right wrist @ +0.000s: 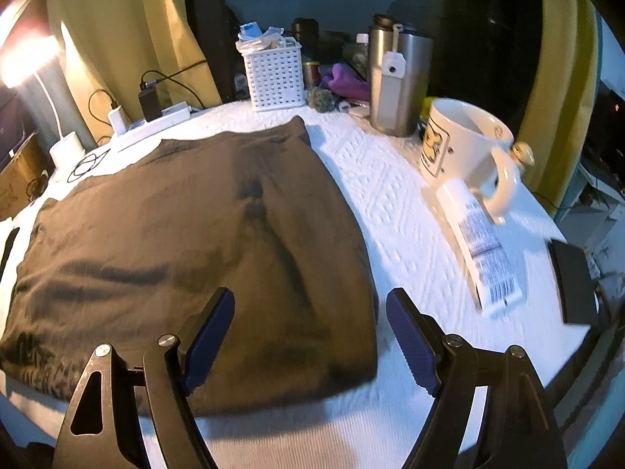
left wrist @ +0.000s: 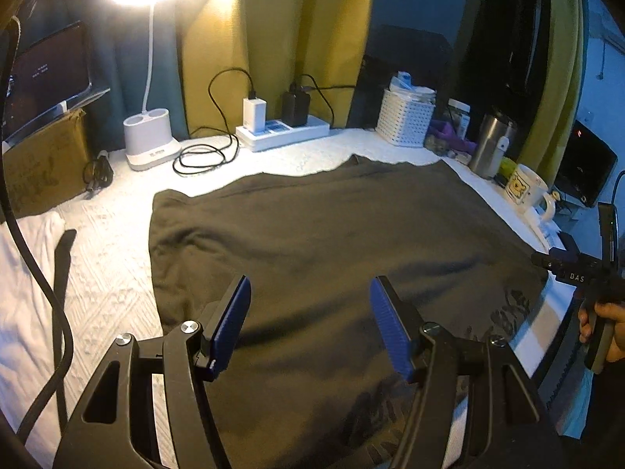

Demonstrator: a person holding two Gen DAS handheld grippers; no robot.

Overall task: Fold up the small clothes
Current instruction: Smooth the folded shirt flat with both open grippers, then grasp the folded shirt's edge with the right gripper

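Two grippers: both in view, both with jaws spread, nothing between them
left gripper (left wrist: 310,324): blue-padded fingers wide apart, hovering over the near part of the garment, not touching cloth as far as visible
right gripper (right wrist: 310,336): fingers apart, above the near right corner of the garment; left finger over cloth, right finger over bare white cover
garment (left wrist: 332,242): dark brown-grey, spread flat on the white textured cover (right wrist: 390,203), looks folded to a rough rectangle; dark print at the near edge, wording unreadable
right hand (left wrist: 601,324): at right edge of left wrist view, wrapped round a gripper handle
mug (right wrist: 465,148): white, yellow print, right of garment, well apart from it
steel tumbler (right wrist: 394,82): behind mug, upright
white basket (right wrist: 273,74): far edge, stuffed with packets
tube (right wrist: 480,250): white with barcode, lying just in front of mug
power strip (left wrist: 281,133): far side, two chargers plugged in
desk lamp (left wrist: 150,136): lit, far left, white base
cardboard box (left wrist: 43,160): far left
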